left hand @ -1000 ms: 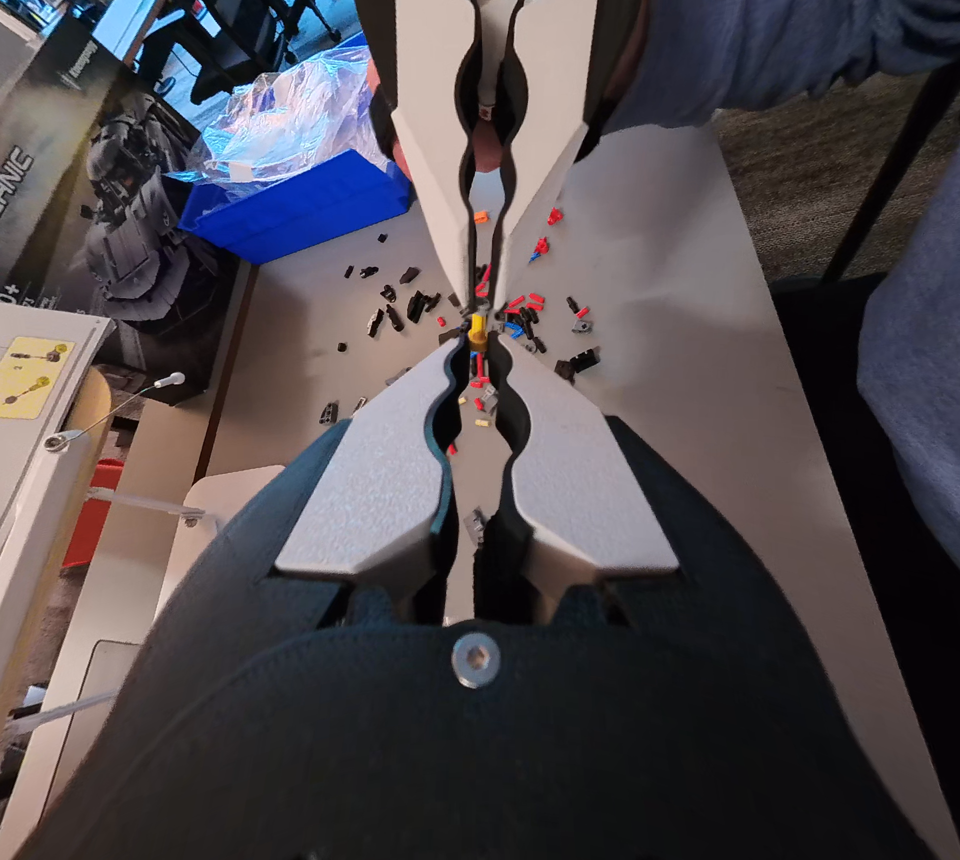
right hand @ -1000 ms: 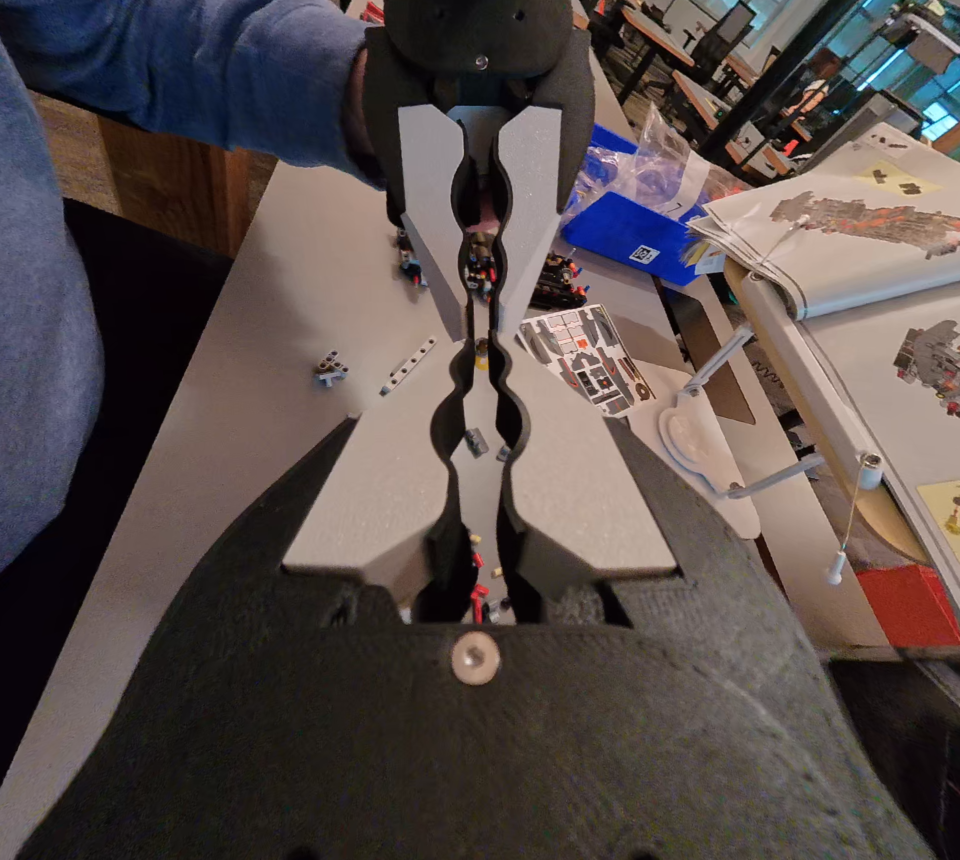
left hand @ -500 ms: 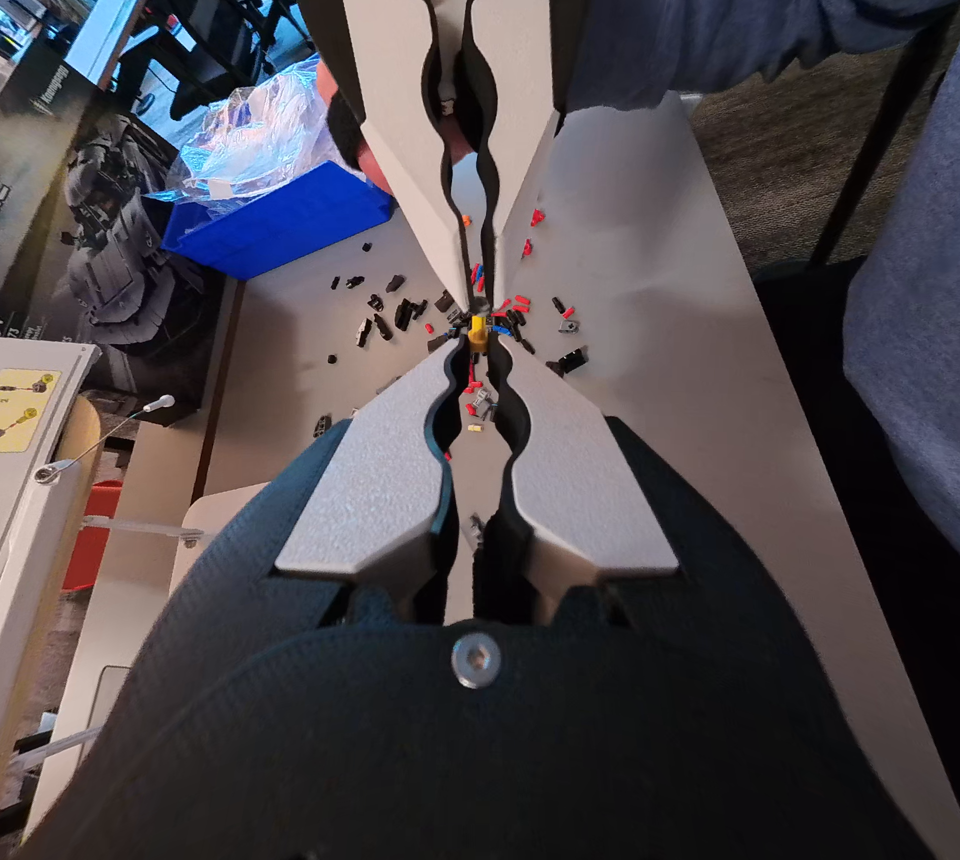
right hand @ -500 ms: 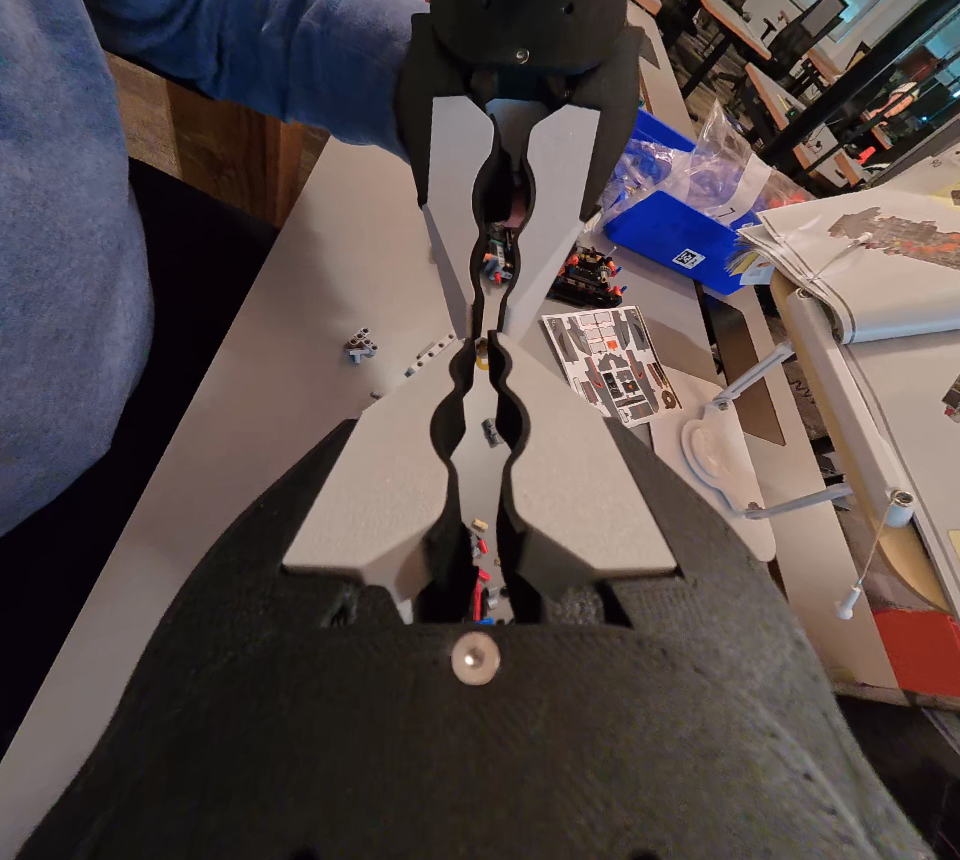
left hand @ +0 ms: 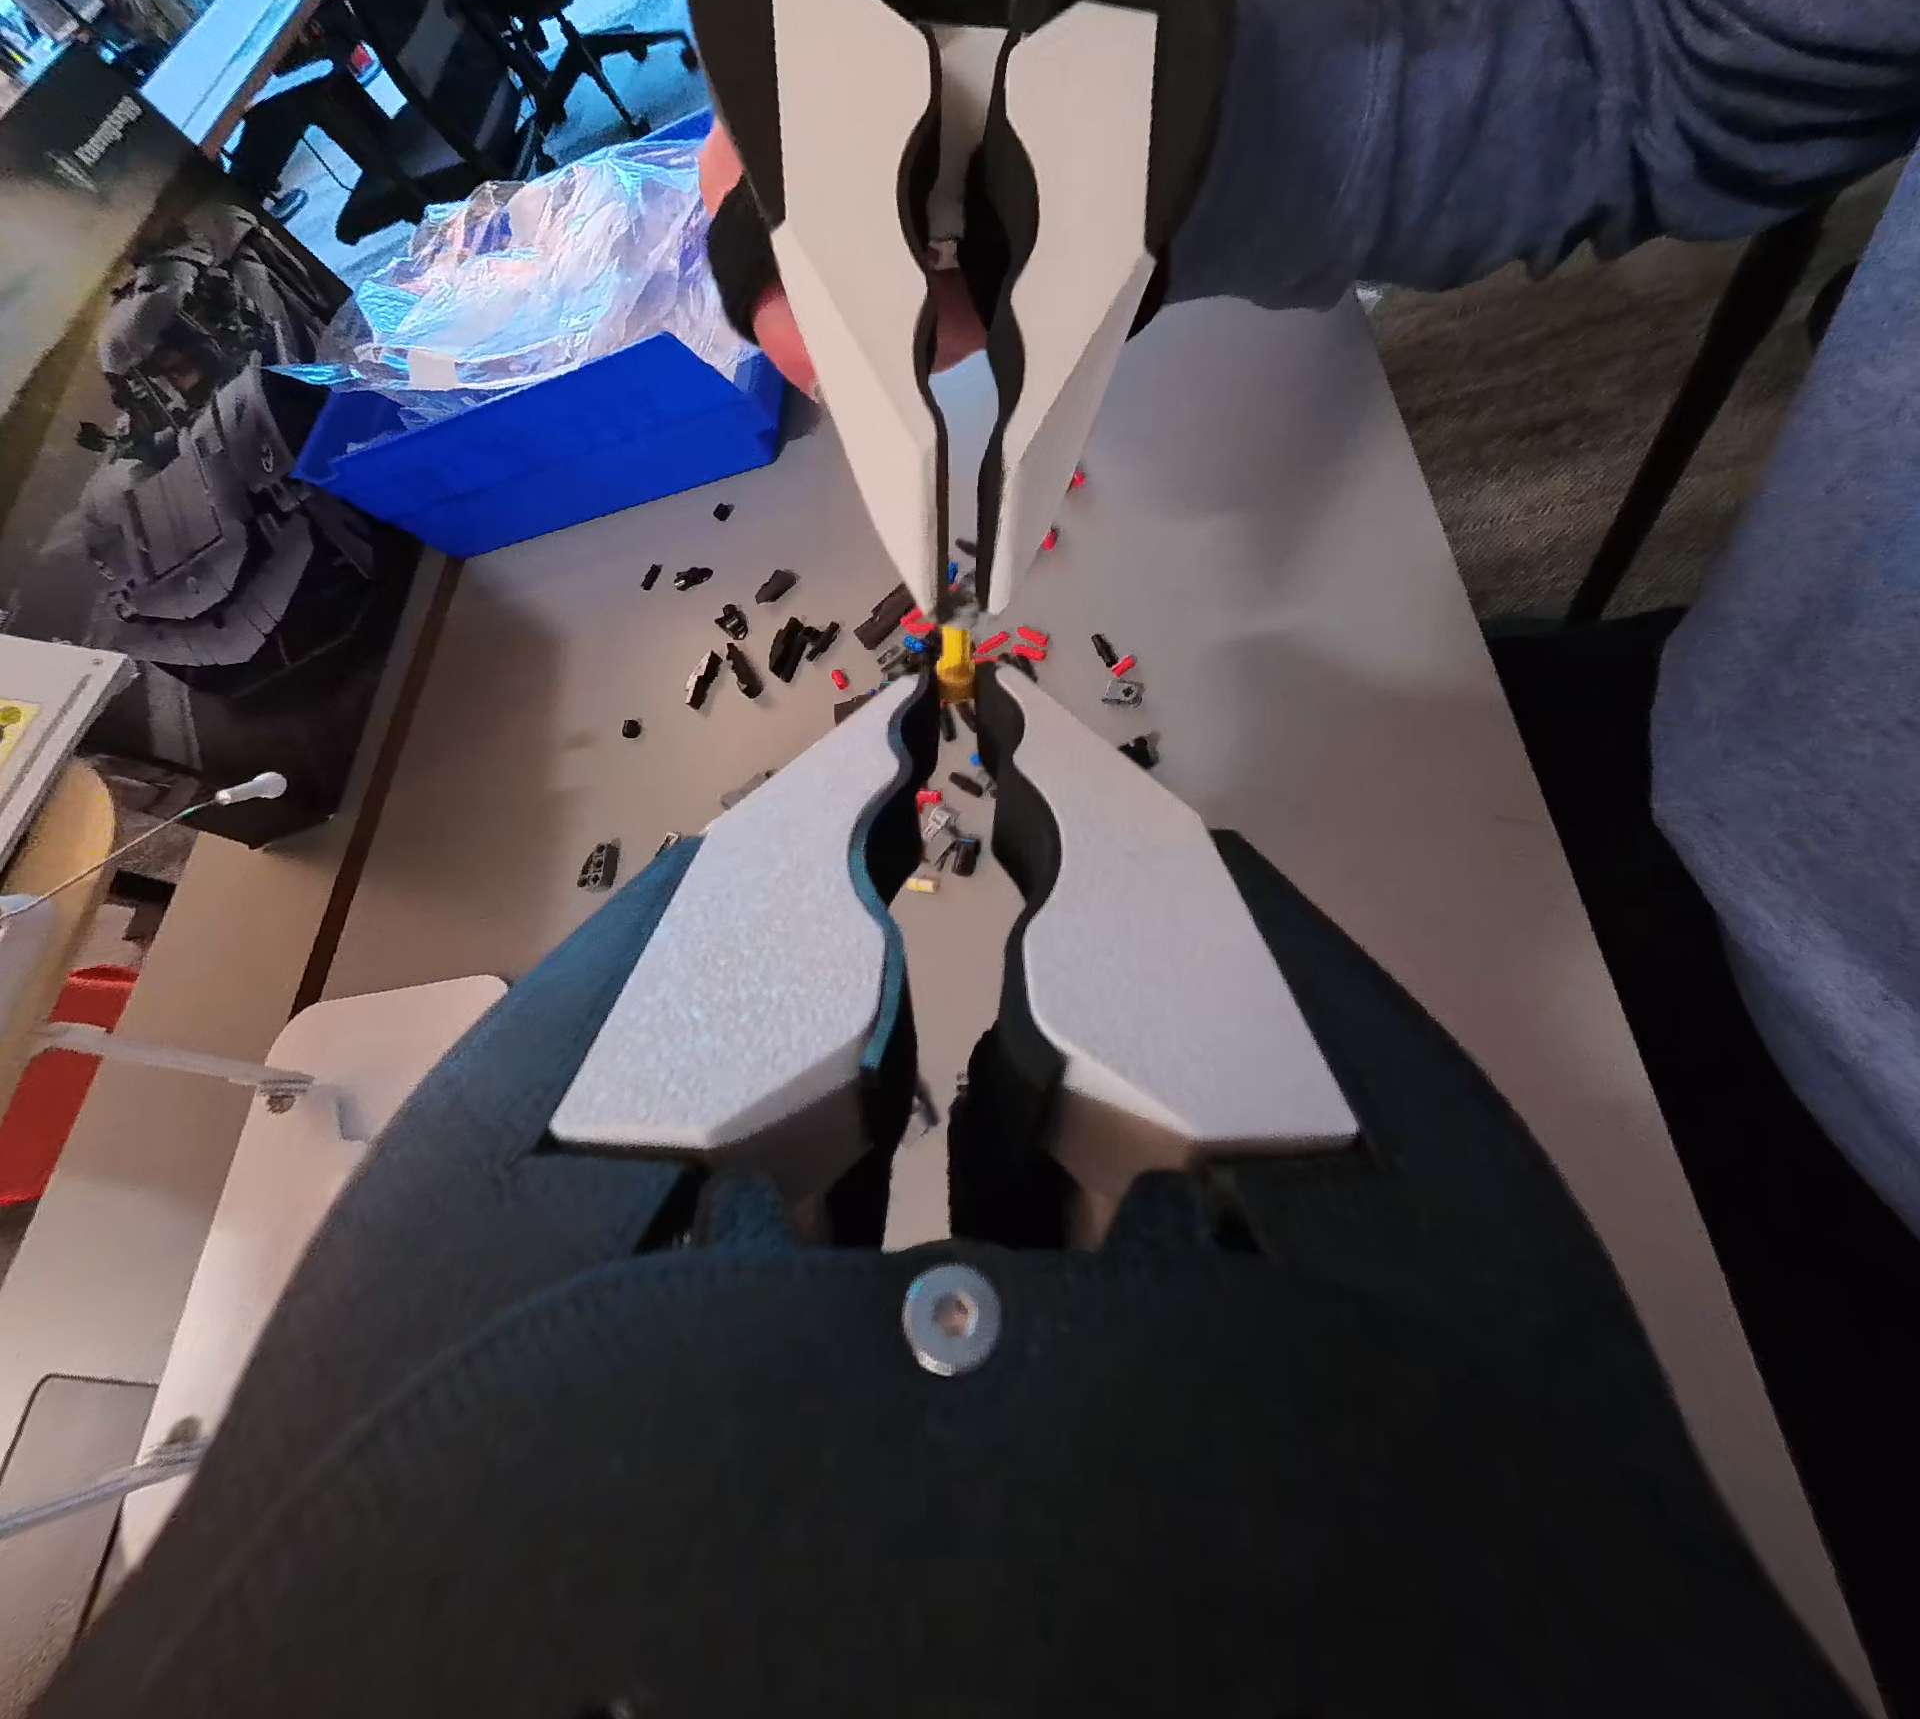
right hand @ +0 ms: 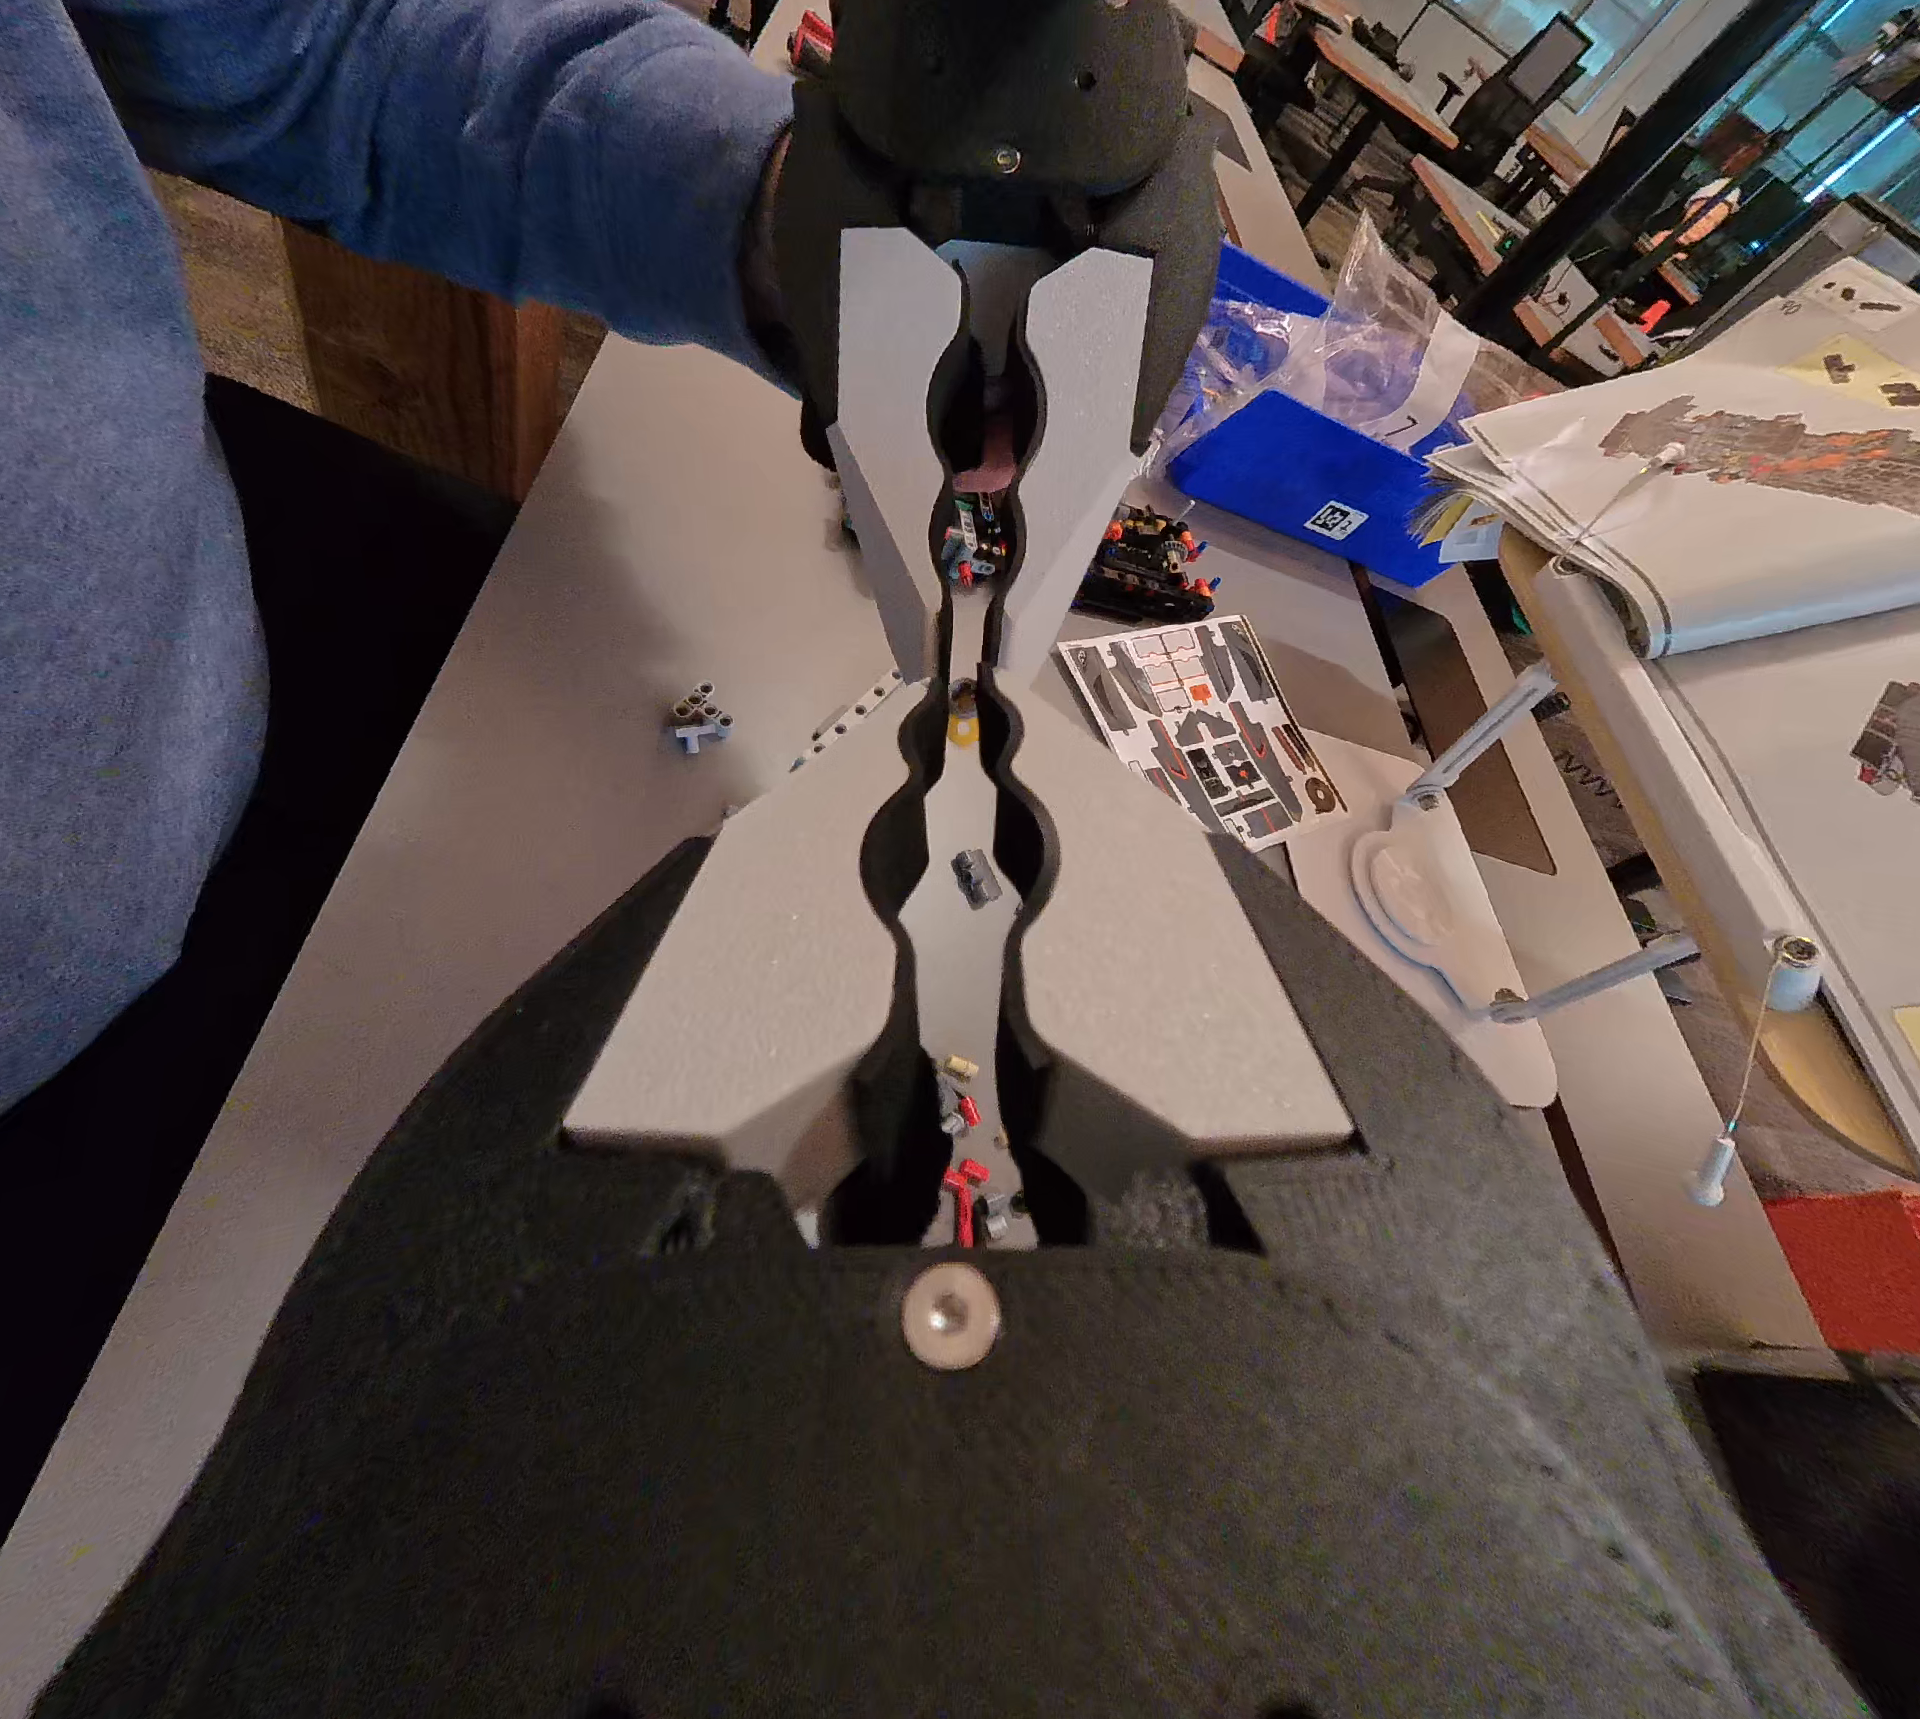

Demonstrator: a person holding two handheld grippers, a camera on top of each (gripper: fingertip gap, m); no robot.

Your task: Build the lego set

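Observation:
My left gripper (left hand: 958,687) is shut on a small yellow lego piece (left hand: 953,670), held in the air above the grey table (left hand: 1299,734). My right gripper (left hand: 961,604) comes in from the far side and meets it tip to tip, its jaws nearly closed on a small dark piece that is hard to make out. In the right wrist view my right gripper (right hand: 961,698) faces the left gripper (right hand: 958,667), with the yellow piece (right hand: 964,729) showing in the gap between the tips. Blue sleeves hold both grippers.
Loose black, red and blue lego pieces (left hand: 769,651) lie scattered under the grippers. A blue bin (left hand: 561,443) with a plastic bag (left hand: 540,287) stands behind. A sticker sheet (right hand: 1195,734), a partial build (right hand: 1143,568), a grey connector (right hand: 701,719) and an instruction booklet (right hand: 1714,506) lie nearby. Both grippers' tips are close together, under 4 cm apart.
Both grippers stay tip to tip around the yellow piece. The pair has shifted a little over the table, and each gripper's angle to the other has changed slightly.

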